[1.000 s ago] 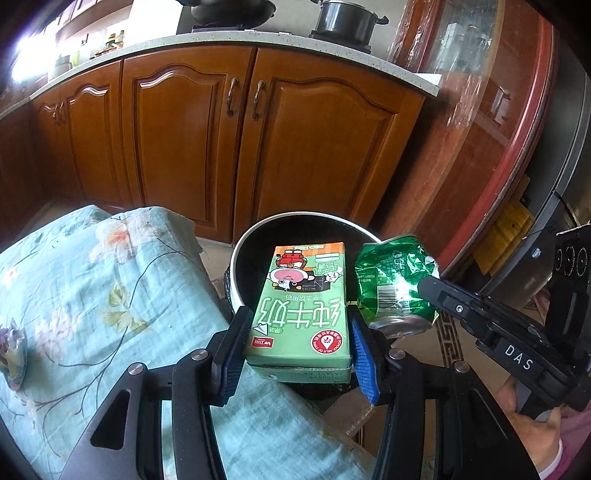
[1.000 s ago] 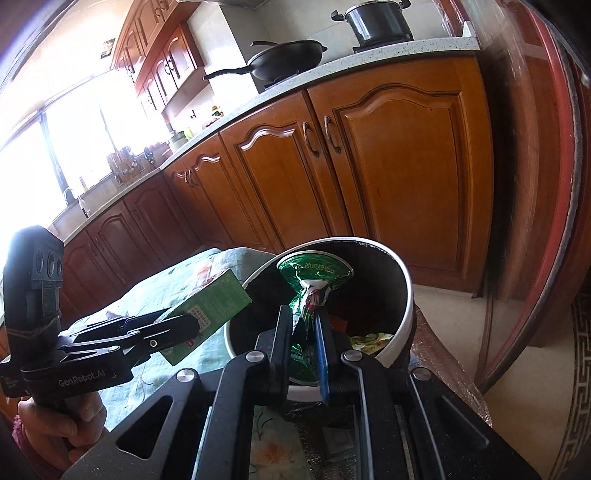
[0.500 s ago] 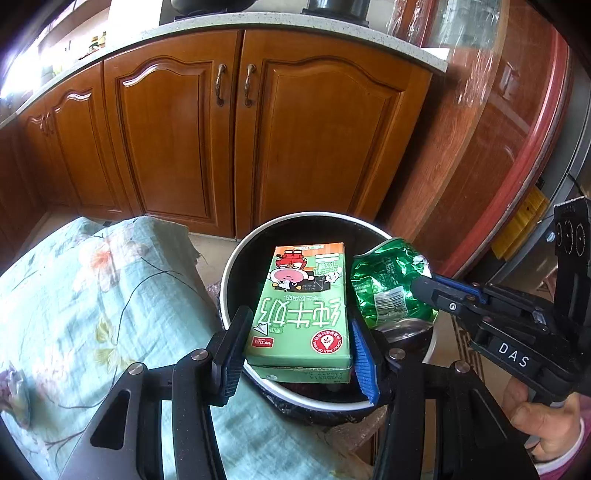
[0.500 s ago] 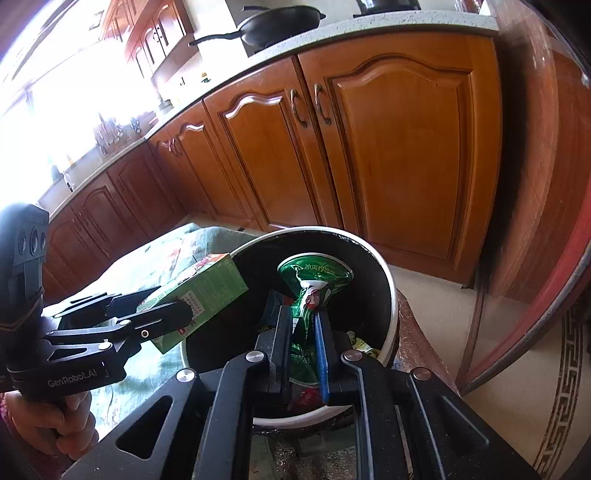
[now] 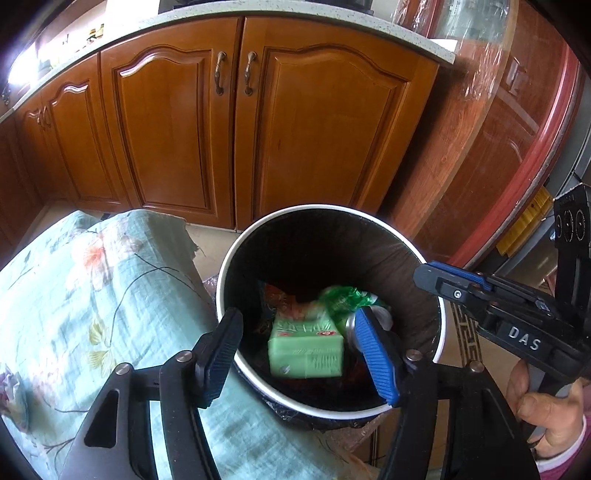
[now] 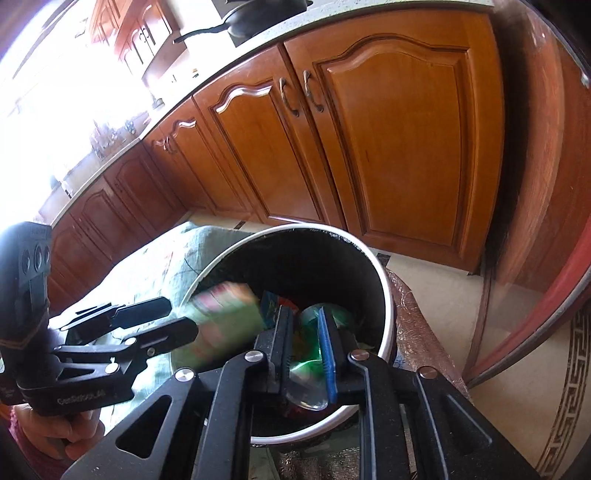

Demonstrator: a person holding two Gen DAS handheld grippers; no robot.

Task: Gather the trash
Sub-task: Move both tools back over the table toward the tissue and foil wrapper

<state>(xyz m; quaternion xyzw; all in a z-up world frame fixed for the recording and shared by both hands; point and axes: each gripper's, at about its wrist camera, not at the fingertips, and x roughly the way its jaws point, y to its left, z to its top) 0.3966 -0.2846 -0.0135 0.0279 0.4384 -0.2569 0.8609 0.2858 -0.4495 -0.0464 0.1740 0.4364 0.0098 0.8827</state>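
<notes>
The left gripper [image 5: 301, 356] hangs over the near rim of the round white-rimmed trash bin lined with a black bag [image 5: 373, 247]. Its fingers [image 5: 375, 354] have just been opening and now stand wide apart. The green milk carton [image 5: 306, 347] is blurred, free of both pads, and sits inside the bin among other litter. Just beside it on the right is the crumpled green foil wrapper [image 5: 341, 299].

In the right wrist view, the right gripper [image 6: 304, 345] points down into the same bin. Its fingers have just been opening a little. The wrapper [image 6: 306, 363] shows in the narrow gap between them, but whether the pads press on it cannot be told.

Left of the bin lies a pale green floral cloth [image 5: 92, 295], its edge touching the rim. A hand [image 5: 546, 413] grips the right gripper's handle. Farther back stand brown wooden cabinet doors [image 5: 321, 133] under a speckled worktop [image 5: 295, 9].
</notes>
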